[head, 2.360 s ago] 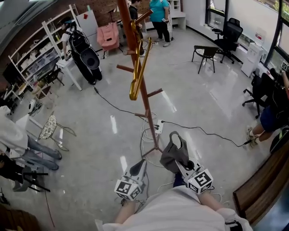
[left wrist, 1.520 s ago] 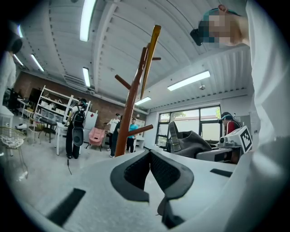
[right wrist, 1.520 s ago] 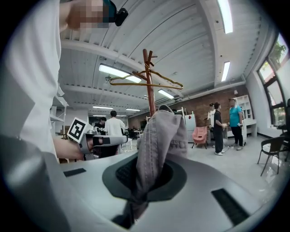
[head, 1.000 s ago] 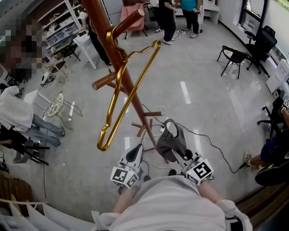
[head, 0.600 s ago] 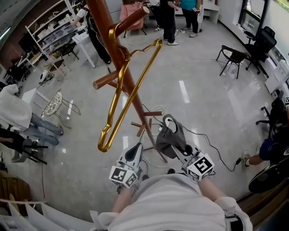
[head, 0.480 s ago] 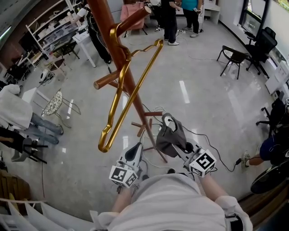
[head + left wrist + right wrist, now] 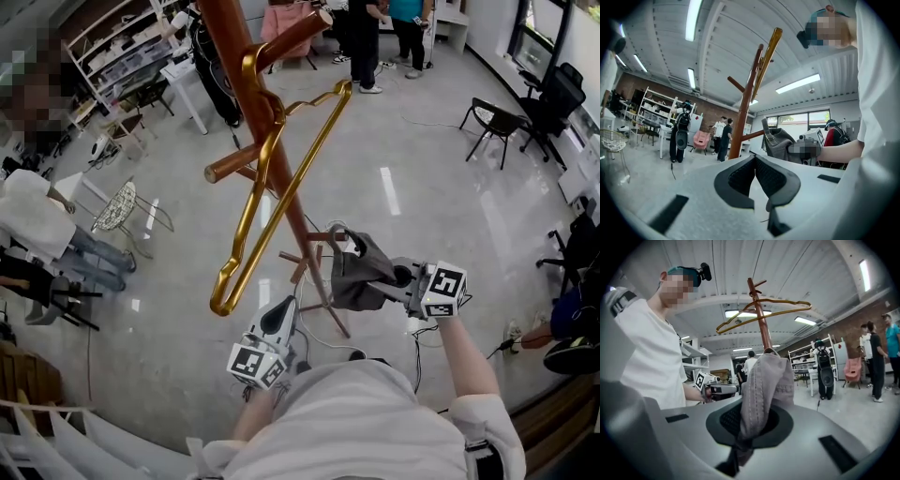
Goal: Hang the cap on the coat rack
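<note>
I am pinching a fold of the soft grey fabric cap [image 7: 764, 385] in my right gripper [image 7: 401, 277], its crown bunching just ahead of the tips. Beyond it is standing the reddish-brown wooden coat rack [image 7: 258, 103]. I am risking a miss on its short lower peg, or a snag on the gold metal hanger [image 7: 272, 178] dangling above. My left gripper [image 7: 755, 161] is idling closed and empty, lower down.

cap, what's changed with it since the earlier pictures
The right gripper, shut on the grey cap, has swung right and up, carrying it toward the lower pegs of the coat rack. The left gripper stays low and shut; the gold hanger stays hung.
</note>
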A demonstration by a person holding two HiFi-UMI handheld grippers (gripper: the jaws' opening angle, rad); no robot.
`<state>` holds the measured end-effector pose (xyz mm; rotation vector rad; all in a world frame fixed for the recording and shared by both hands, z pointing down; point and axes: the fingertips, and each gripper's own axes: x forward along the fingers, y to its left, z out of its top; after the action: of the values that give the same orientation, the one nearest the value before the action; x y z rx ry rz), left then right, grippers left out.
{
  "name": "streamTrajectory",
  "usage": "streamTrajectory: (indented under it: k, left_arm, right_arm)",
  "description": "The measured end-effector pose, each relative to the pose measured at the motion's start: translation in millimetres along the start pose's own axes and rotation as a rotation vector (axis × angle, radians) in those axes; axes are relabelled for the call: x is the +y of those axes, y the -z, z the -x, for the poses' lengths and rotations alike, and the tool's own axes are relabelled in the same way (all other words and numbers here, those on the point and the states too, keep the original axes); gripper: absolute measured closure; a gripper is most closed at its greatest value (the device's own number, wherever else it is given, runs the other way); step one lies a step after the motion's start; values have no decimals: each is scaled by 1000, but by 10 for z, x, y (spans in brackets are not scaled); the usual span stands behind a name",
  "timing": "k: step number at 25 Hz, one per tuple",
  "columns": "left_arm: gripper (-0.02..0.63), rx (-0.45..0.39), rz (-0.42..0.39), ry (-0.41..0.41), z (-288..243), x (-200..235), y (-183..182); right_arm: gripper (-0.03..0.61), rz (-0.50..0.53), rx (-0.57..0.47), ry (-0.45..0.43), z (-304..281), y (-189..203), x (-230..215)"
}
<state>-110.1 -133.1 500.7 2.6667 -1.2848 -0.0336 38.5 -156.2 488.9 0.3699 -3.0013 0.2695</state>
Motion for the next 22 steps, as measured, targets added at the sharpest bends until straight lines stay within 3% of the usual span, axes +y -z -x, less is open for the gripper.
streamTrajectory:
  k: [14,22]
  left_arm:
    - [604,-4,9,-54,116,86,12]
    - [604,0,14,-68,129,116,34]
  right_arm:
    - [561,-70,35,-117,-463,243,-203]
    - [560,-79,94,-77,-603,483,-343]
